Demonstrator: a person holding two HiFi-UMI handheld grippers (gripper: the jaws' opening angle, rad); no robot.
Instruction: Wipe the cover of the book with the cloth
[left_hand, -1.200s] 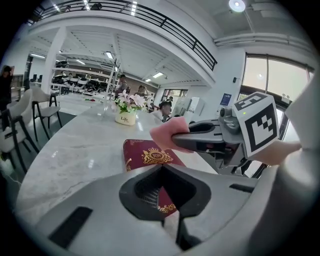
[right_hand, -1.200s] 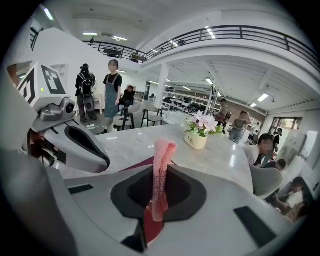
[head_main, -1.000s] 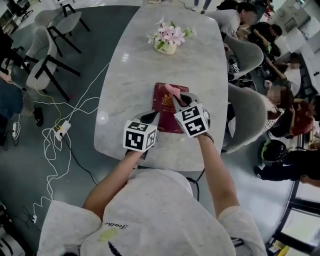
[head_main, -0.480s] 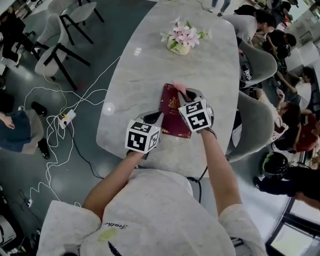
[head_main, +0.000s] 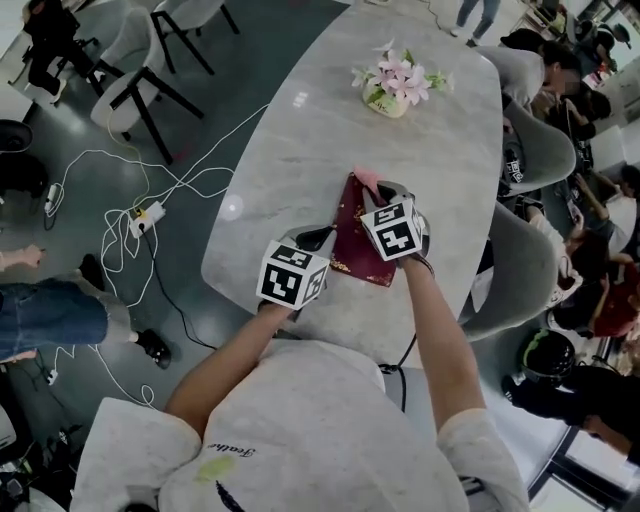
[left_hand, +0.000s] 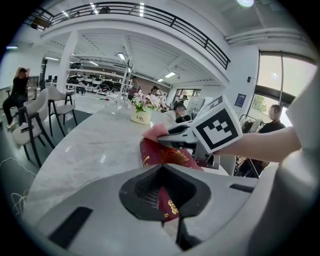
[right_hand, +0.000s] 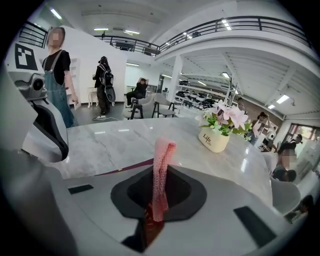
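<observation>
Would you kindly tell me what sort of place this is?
Probably a large open office lounge or café hall: a long marble table with a flower pot, grey chairs, and a railed mezzanine overhead.

glossy marble-look table (head_main: 300, 170), dark red book (head_main: 356, 245) with gilt print, nubbly pink cloth (right_hand: 161, 170)

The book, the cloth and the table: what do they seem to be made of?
The book: dark red cover with gold print, slight sheen; likely coated card or leatherette.
The cloth: pink, thin, dimpled texture; probably microfibre fabric.
The table: pale grey veining, light reflections; polished marble or a lookalike.
</observation>
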